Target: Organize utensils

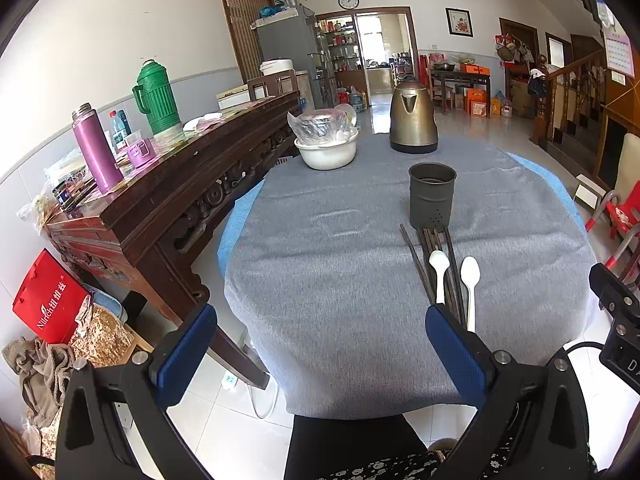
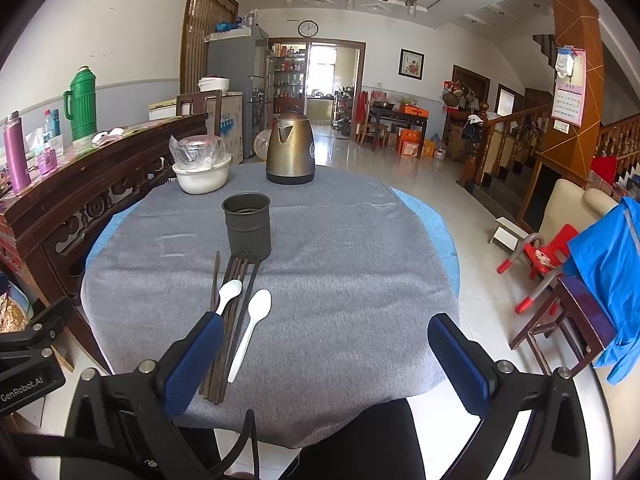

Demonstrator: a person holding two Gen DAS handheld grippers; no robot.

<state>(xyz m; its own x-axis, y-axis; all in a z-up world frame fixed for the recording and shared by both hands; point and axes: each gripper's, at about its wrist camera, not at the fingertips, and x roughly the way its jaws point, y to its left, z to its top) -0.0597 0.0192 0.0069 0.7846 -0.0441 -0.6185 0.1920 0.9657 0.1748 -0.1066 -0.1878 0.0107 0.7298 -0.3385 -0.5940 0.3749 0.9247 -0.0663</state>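
Observation:
A dark metal utensil holder (image 1: 432, 196) (image 2: 247, 222) stands upright on the grey tablecloth (image 1: 320, 280) (image 2: 340, 280). In front of it lie several dark chopsticks (image 1: 440, 264) (image 2: 232, 308) and two white plastic spoons (image 1: 439, 272) (image 1: 470, 288) (image 2: 229, 294) (image 2: 250, 328). My left gripper (image 1: 320, 328) is open and empty above the table's near edge, left of the utensils. My right gripper (image 2: 326, 340) is open and empty above the near edge, right of the utensils; its left finger hides the first spoon's handle.
A brass kettle (image 1: 413, 120) (image 2: 290, 152) and a white bowl (image 1: 327, 152) (image 2: 202, 176) holding a bagged pot stand at the table's far side. A carved wooden sideboard (image 1: 168, 184) with flasks lies left. A red child's chair (image 2: 540, 260) and a stool stand right.

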